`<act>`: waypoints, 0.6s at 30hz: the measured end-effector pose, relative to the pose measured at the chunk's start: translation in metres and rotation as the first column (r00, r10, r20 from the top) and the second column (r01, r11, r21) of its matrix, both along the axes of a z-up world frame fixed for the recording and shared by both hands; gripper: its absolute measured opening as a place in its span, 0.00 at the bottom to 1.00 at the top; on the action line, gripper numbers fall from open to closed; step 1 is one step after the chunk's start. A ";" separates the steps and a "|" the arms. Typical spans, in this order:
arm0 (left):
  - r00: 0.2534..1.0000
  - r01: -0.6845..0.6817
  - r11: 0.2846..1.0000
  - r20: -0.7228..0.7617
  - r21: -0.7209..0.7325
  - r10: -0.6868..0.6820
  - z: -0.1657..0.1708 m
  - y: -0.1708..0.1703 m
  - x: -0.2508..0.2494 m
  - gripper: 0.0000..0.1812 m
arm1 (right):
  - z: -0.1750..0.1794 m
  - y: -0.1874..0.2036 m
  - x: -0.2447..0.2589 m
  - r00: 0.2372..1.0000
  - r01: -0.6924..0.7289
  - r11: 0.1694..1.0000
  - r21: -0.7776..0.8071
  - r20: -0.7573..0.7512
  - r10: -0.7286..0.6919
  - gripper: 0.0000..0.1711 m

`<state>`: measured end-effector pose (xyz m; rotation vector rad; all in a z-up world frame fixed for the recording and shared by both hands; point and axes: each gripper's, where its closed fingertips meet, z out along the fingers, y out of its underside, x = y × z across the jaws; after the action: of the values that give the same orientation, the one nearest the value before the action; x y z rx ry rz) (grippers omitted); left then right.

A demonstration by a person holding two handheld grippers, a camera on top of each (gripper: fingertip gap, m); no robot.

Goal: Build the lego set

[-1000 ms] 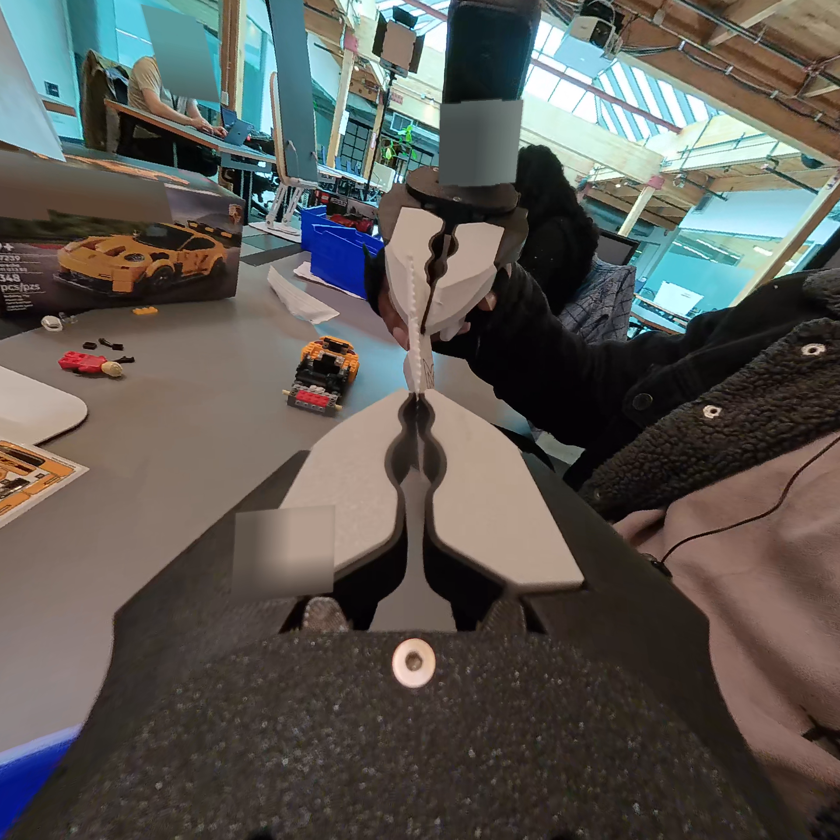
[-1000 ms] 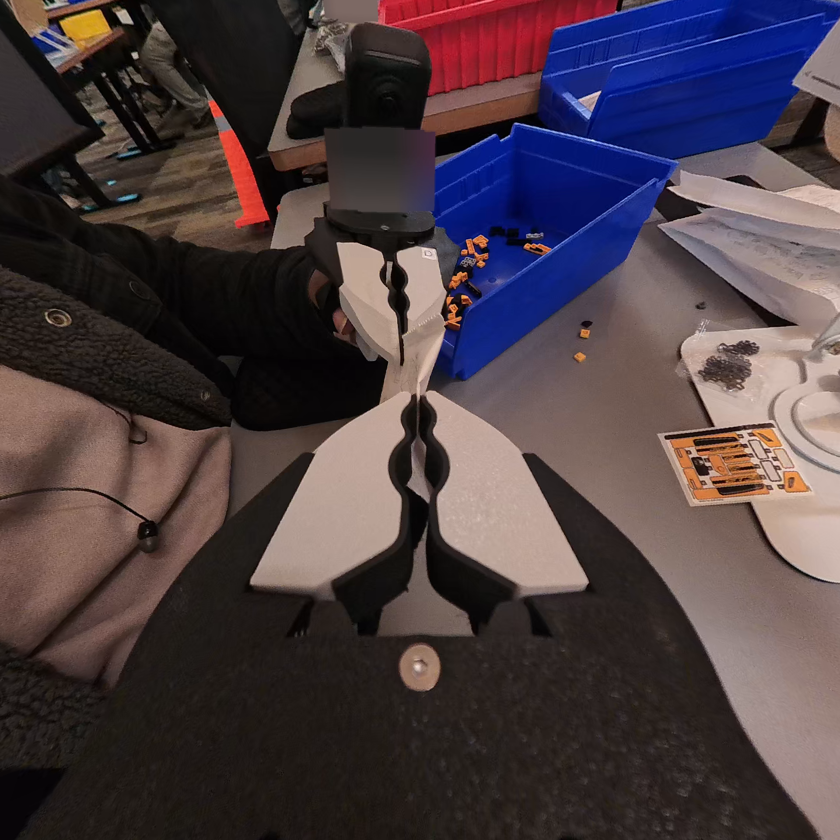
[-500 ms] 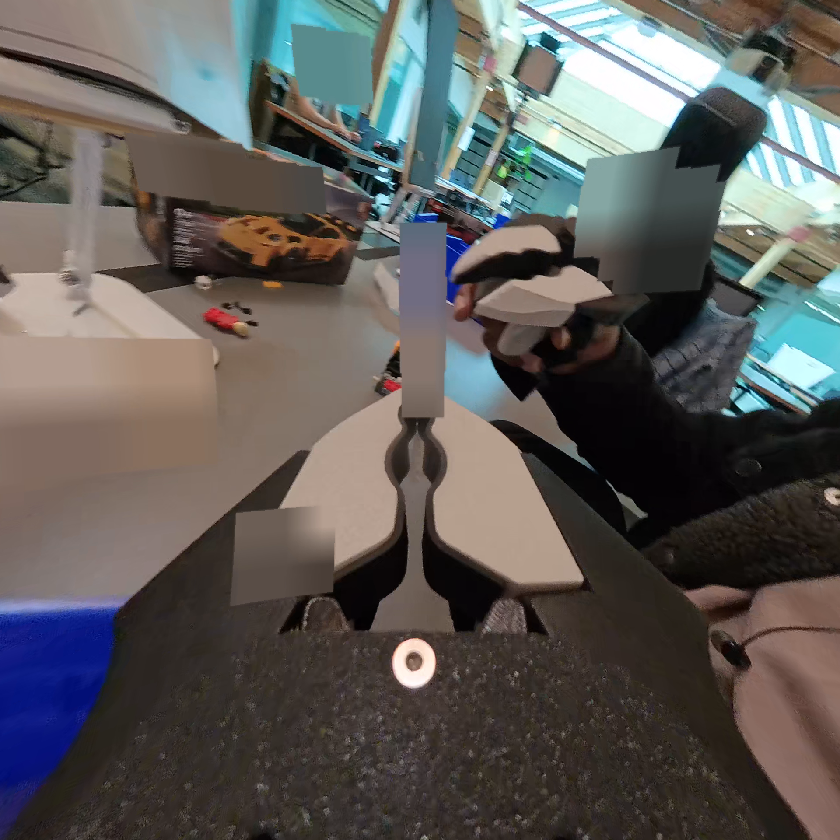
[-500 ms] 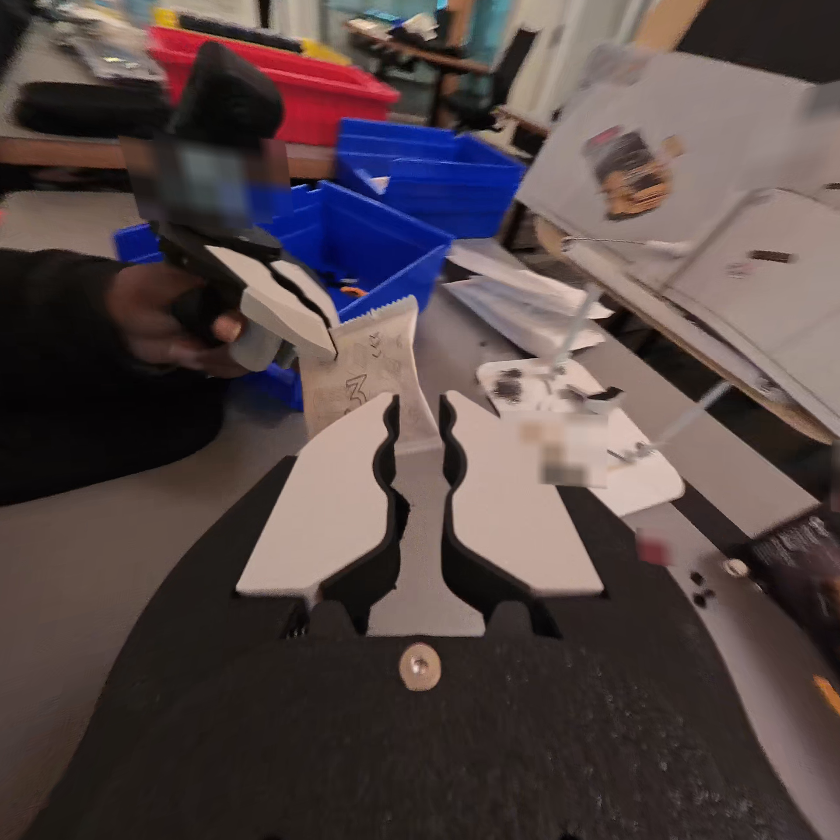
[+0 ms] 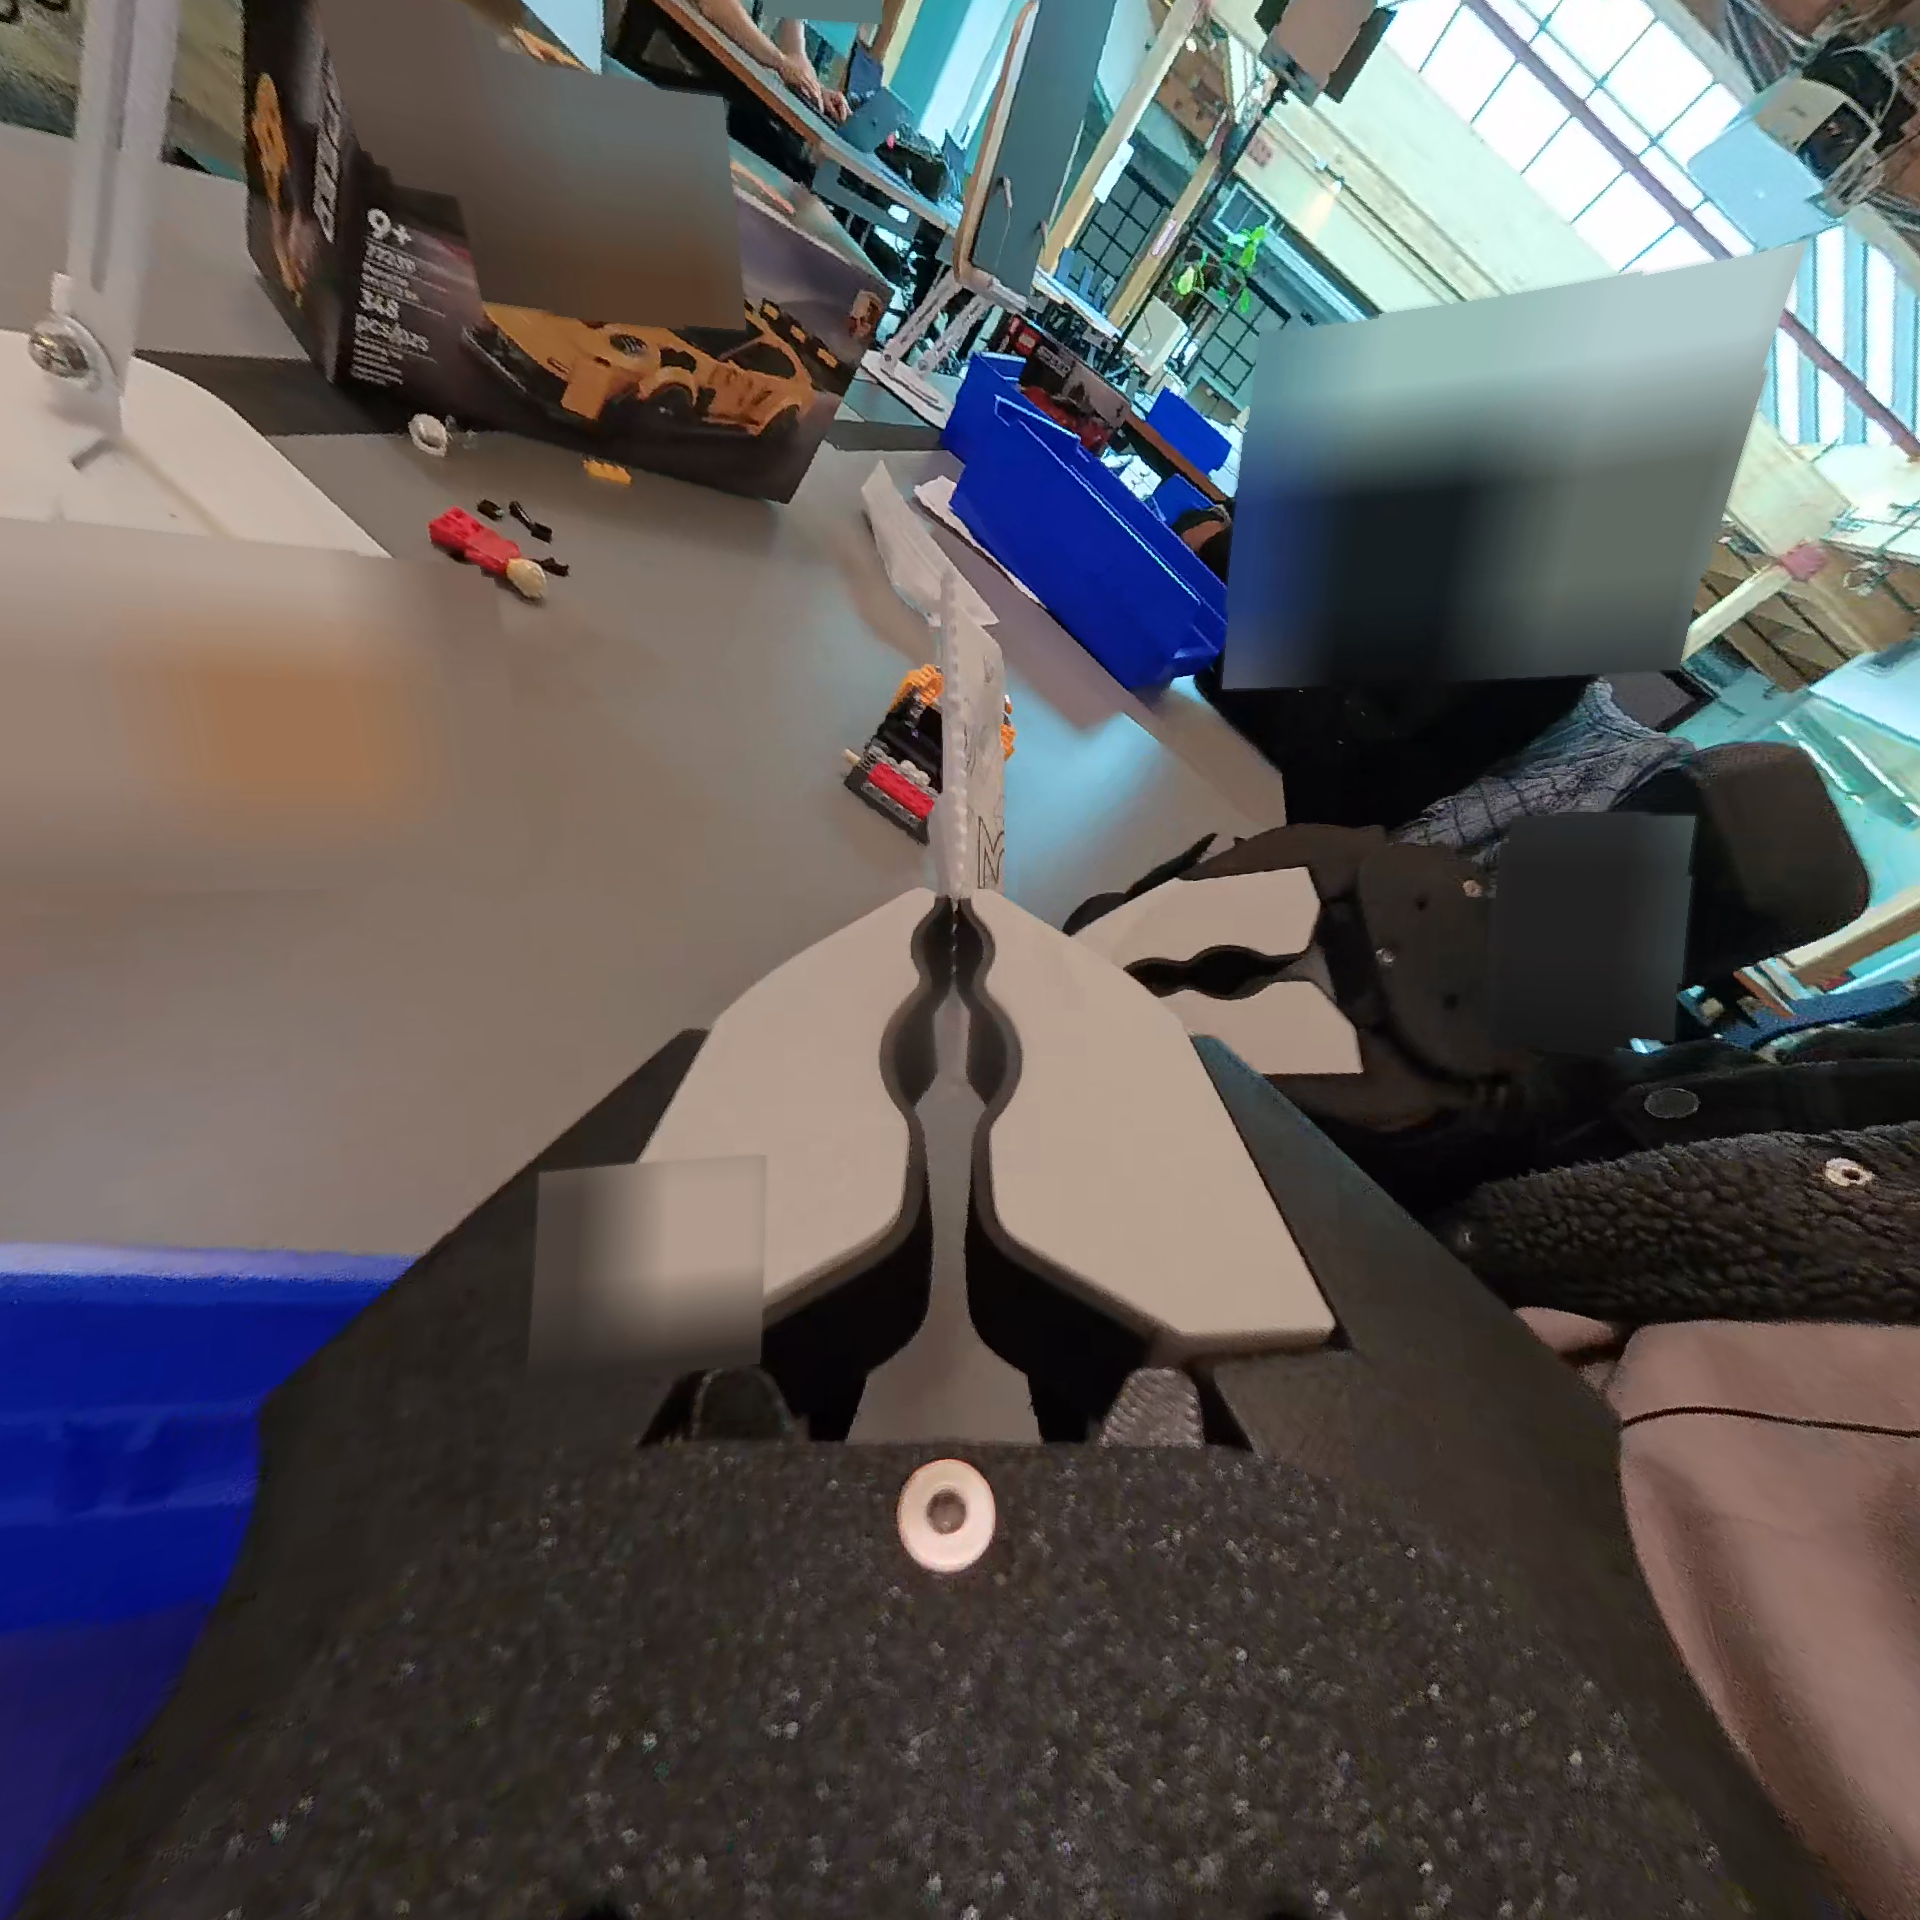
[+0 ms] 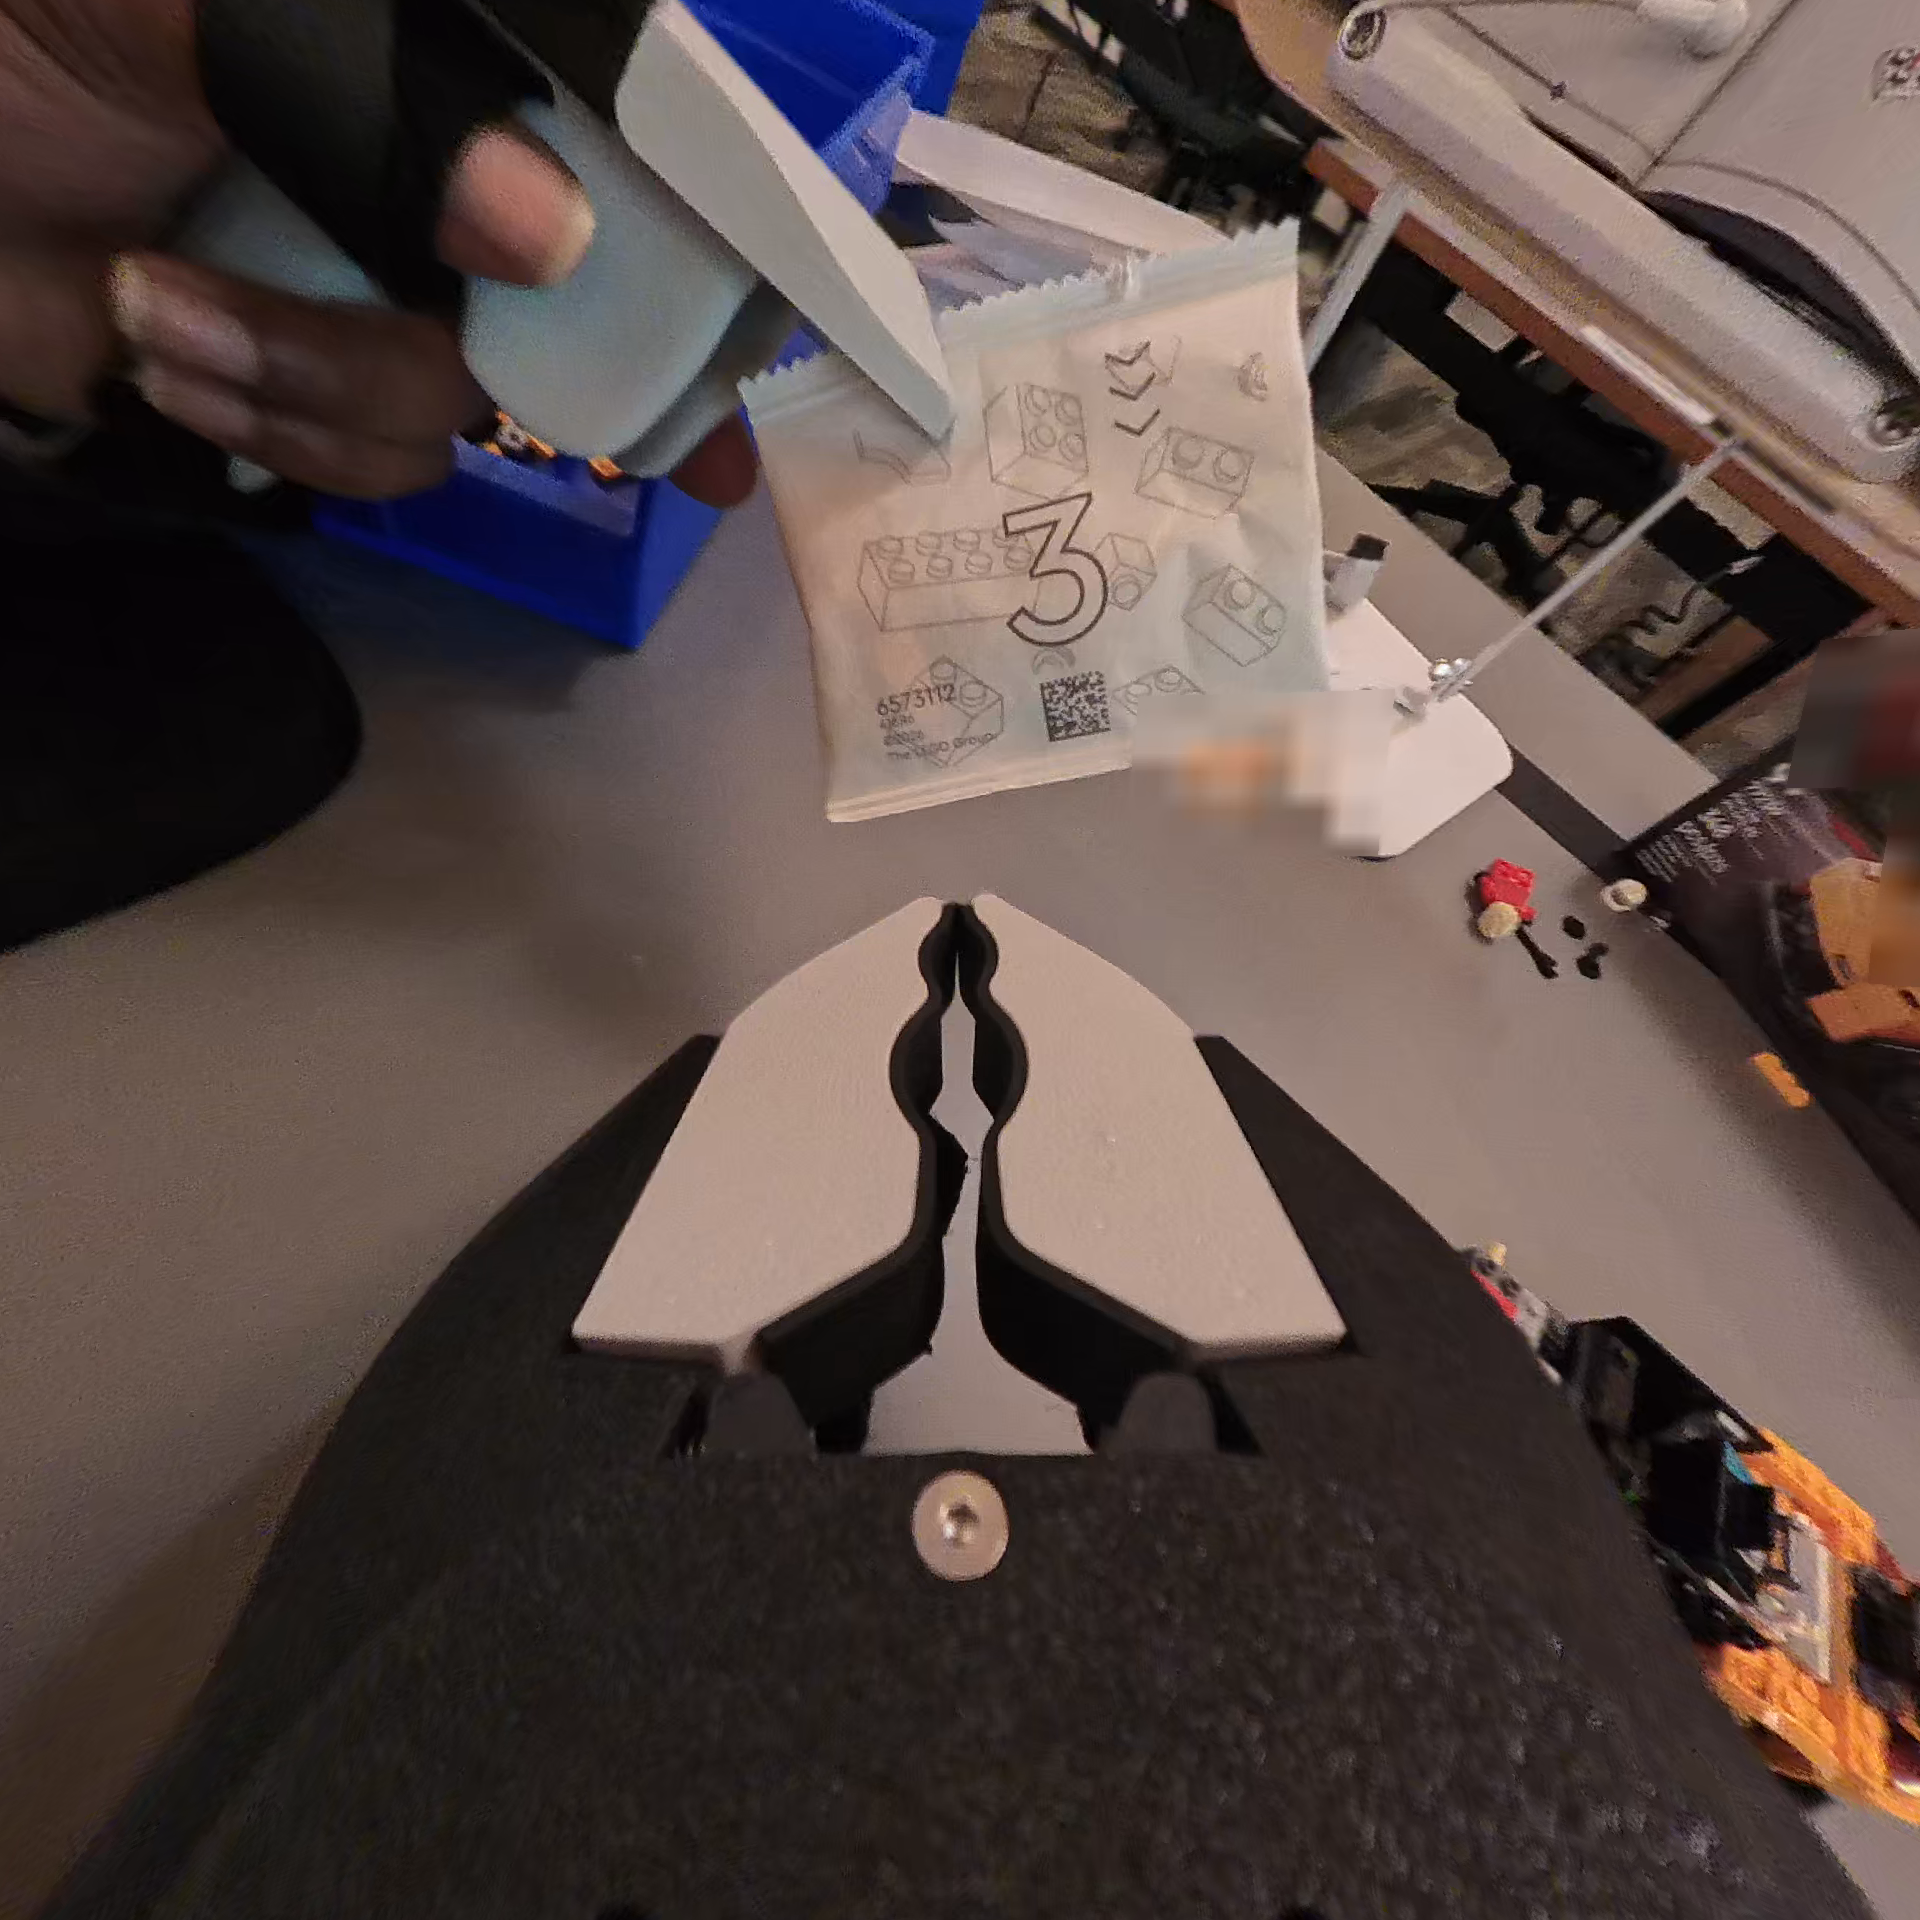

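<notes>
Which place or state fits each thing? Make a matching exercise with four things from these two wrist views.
Things:
1. paper bag
2. left hand-held gripper
3. right hand-held gripper
4. partly built orange car

Places or states:
A. shut, holding nothing
B. on the grey table, beyond the bag
C. shut on the bag's top edge
D. hanging in the air above the table

Pairs: 1-D, 2-C, 3-A, 4-B
</notes>
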<state>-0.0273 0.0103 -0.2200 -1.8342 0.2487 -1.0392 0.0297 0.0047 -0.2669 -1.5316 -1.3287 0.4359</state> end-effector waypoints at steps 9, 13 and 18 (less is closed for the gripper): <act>0.999 0.030 0.999 0.033 -0.023 -0.029 -0.003 -0.001 0.002 0.00 | -0.007 0.005 0.000 1.000 0.012 1.000 0.010 0.015 -0.012 0.00; 0.999 0.033 0.999 0.038 -0.028 -0.032 -0.003 -0.001 0.003 0.00 | -0.009 0.007 0.000 1.000 0.014 1.000 0.007 0.020 -0.014 0.00; 0.999 0.034 0.999 0.040 -0.032 -0.033 -0.004 -0.001 0.003 0.00 | -0.010 0.006 0.000 1.000 0.010 1.000 0.003 0.022 -0.010 0.00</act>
<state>-0.0246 0.0090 -0.2239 -1.8425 0.2408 -1.1075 0.0296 0.0111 -0.2773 -1.5442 -1.3376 0.4110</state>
